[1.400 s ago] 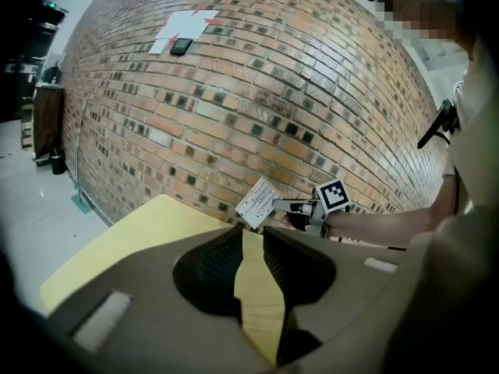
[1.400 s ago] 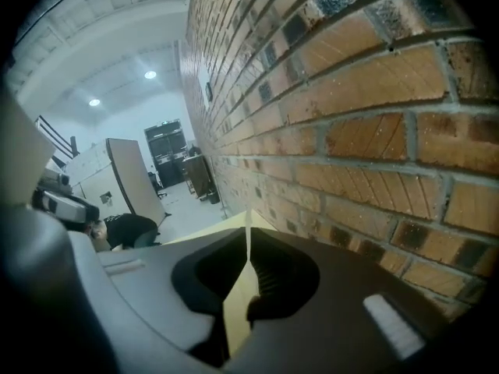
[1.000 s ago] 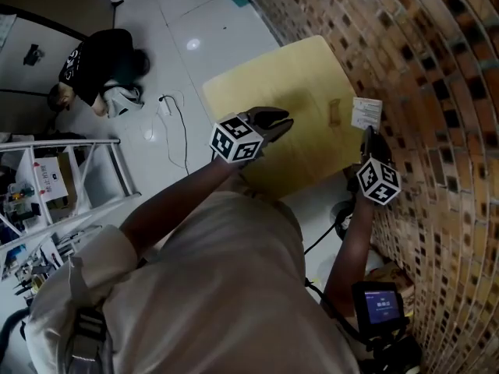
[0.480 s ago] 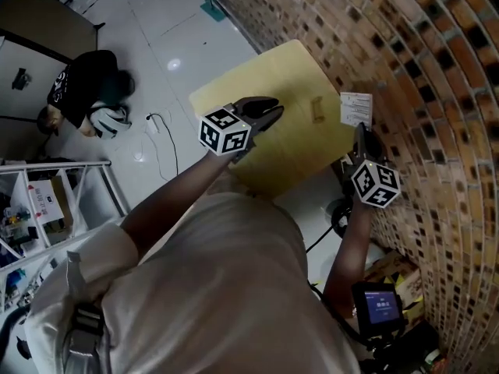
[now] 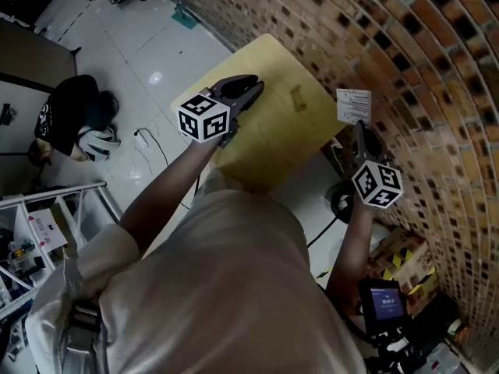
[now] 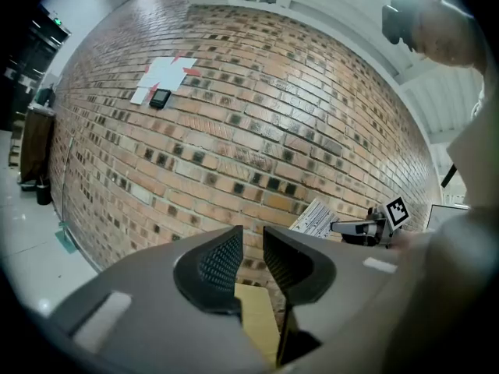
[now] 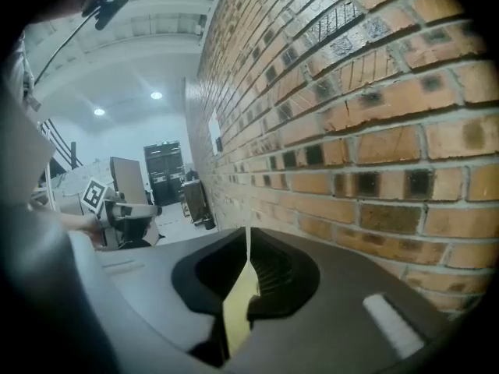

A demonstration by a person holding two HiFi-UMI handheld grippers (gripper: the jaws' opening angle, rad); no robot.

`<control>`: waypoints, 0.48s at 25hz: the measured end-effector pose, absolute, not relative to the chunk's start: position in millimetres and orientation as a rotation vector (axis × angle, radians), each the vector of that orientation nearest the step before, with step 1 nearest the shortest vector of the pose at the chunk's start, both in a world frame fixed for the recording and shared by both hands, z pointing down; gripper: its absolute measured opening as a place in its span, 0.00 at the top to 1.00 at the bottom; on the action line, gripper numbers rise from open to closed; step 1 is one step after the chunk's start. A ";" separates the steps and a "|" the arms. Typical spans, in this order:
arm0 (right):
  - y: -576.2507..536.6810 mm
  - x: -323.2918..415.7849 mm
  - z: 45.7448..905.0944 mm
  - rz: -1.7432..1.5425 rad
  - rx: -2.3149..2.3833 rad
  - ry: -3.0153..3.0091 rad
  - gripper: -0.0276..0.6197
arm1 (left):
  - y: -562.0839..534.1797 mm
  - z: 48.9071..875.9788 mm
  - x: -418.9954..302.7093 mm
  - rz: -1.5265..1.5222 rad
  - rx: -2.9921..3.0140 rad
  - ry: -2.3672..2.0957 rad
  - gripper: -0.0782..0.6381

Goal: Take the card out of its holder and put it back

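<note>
The card is out of its holder, so the putting-back half of the task is in hand. The right gripper, forearm raised and jaws pointing up, pinches the card by its lower edge, up to the right of the holder and well apart from it. The left gripper hovers left of the holder over the surface, jaws narrowly apart and empty. The next move (my judgement) calls for carrying the card across and lowering it squarely into the holder.
</note>
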State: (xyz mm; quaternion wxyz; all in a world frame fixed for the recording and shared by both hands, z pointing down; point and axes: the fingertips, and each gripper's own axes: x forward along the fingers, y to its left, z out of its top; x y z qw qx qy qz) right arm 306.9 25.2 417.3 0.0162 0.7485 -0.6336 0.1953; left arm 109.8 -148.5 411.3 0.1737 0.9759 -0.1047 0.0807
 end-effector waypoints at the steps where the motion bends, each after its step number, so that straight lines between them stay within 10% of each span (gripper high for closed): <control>1: 29.8 310.4 418.6 0.609 2.336 -1.956 0.94 | -151.0 412.6 110.3 0.232 2.769 -0.297 0.75; 12: 73.6 336.1 437.1 0.651 2.416 -1.802 0.94 | -176.9 444.6 97.1 0.294 2.767 -0.325 0.75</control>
